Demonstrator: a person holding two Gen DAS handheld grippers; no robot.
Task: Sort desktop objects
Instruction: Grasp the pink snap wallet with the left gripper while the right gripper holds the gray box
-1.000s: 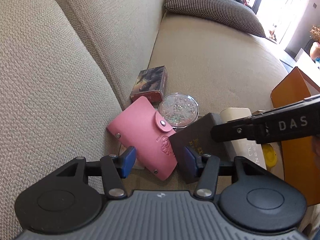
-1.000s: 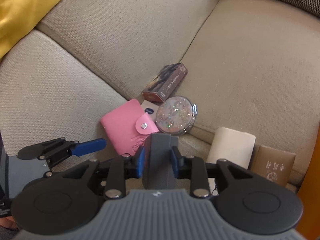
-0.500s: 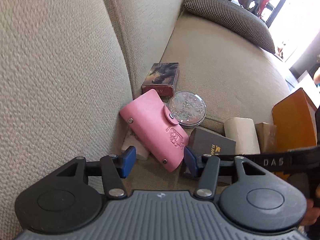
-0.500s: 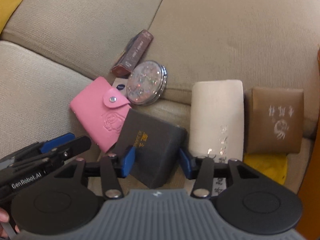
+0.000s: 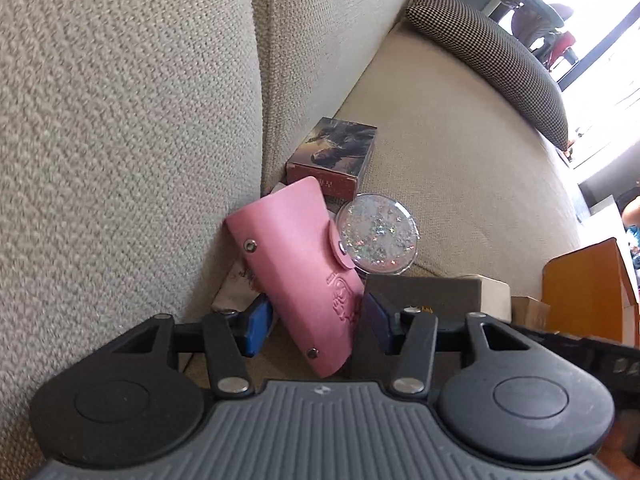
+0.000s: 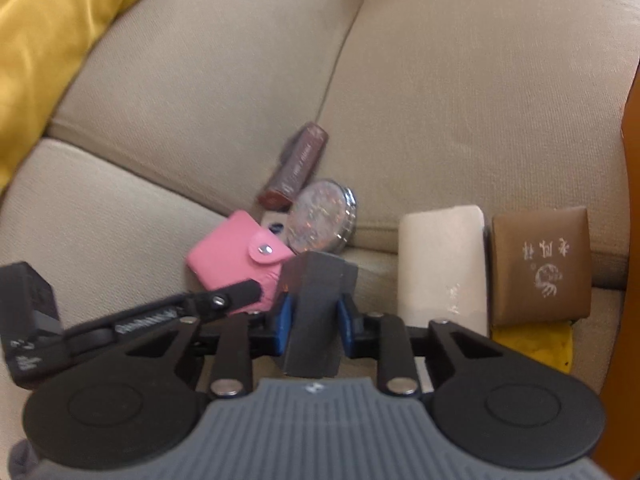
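Left tongs [image 5: 316,322] are held wide, their blue pads flanking the lower end of a pink leather snap-button card holder [image 5: 298,270] without visible contact. Right tongs [image 6: 312,320] are clamped on a dark grey rectangular box [image 6: 316,308], held upright between the pads. Beyond the left tongs, a round glitter compact mirror [image 5: 378,238] and a printed maroon cardboard box [image 5: 334,156] are seen on the beige fabric sofa [image 5: 440,120]. Right of the right tongs lie a cream rectangular packet [image 6: 444,264] and a brown leatherette pouch [image 6: 542,266].

I see pink wallet [image 5: 298,264], glittery silver mirror [image 5: 378,234], dark grey box [image 6: 316,312] between my blue pads [image 6: 283,322]. Cream pouch [image 6: 442,266], brown pouch [image 6: 540,266] at 3 o'clock. Houndstooth pillow [image 5: 492,56], yellow cushion [image 6: 52,40], beige sofa [image 6: 460,80].
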